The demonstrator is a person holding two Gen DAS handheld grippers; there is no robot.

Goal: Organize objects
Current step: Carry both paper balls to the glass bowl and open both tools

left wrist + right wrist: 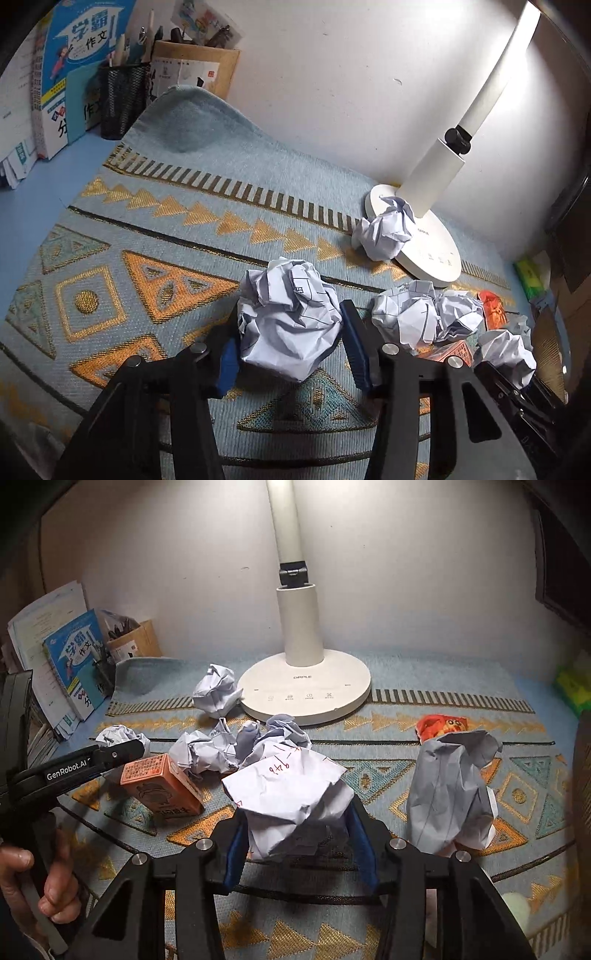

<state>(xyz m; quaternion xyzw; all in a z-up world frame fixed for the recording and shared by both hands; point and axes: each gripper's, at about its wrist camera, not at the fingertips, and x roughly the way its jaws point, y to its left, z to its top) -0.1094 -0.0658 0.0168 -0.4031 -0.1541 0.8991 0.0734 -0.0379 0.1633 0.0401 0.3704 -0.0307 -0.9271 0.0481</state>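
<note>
two grippers, each clamped on one paper ball: left gripper (290, 352) holds crumpled ball (288, 321), right gripper (299, 843) holds marked ball (291, 801). five loose paper balls, one orange carton (162, 786). open mat (122, 266) lies left.

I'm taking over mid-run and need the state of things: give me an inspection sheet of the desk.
Surface: patterned blue cloth over the desk.
Job's things: paper ball in left gripper; red-inked paper wad in right gripper; loose paper balls near the lamp base.
Clutter: orange carton, red snack packet.
Grippers: both closed on paper.
Cables: nothing seen.
Surroundings: books, mesh pen cup, white wall.
</note>
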